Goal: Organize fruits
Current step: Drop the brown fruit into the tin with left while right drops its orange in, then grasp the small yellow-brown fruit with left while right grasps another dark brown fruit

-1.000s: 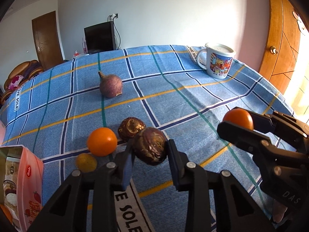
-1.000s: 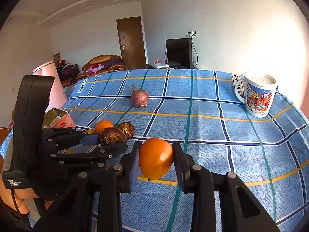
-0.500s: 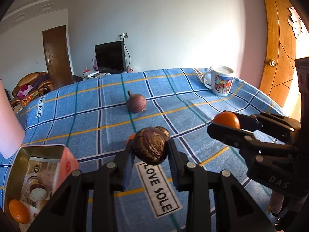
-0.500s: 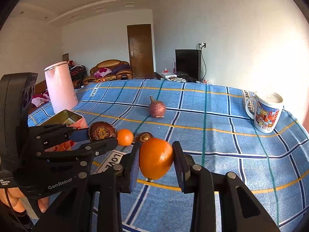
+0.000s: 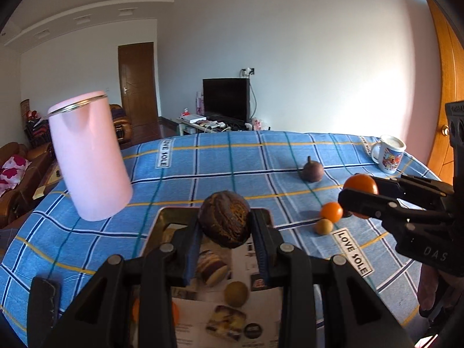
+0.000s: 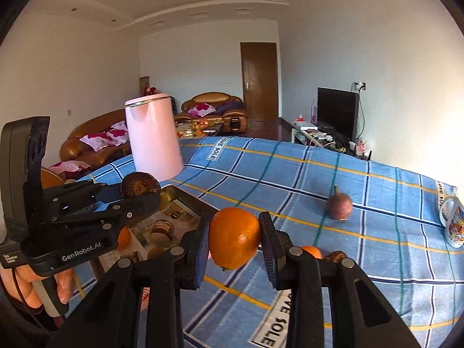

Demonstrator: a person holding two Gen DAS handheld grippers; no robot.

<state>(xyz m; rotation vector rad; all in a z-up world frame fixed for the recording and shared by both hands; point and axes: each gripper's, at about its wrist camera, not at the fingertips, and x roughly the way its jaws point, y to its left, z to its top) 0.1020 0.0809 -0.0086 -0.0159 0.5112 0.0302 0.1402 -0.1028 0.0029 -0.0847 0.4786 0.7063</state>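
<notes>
Left gripper (image 5: 226, 249) clamped dark wrinkled fruit (image 5: 224, 221), held over open tin (image 5: 162, 220) at near left, likely for dropping in. Right gripper (image 6: 235, 246) gripped orange (image 6: 234, 237) beside tin (two small fruits (image 5: 327, 217) waited at right).

Tin (image 5: 162, 217) on bench (image 5: 220, 159) at near left edge, fruit inside. Kettle (image 5: 88, 156) behind tin, to left. Passion fruit (image 5: 225, 222) in left gripper (image 5: 227, 249) jaws above tin. Orange (image 6: 234, 237) in right gripper (image 6: 235, 246) jaws, right of tin. Small fruits (image 5: 327, 220) on bench right of tin. Stemmed fruit (image 5: 312, 170) mid-bench behind them. Mug (image 5: 389, 157) at far right.
</notes>
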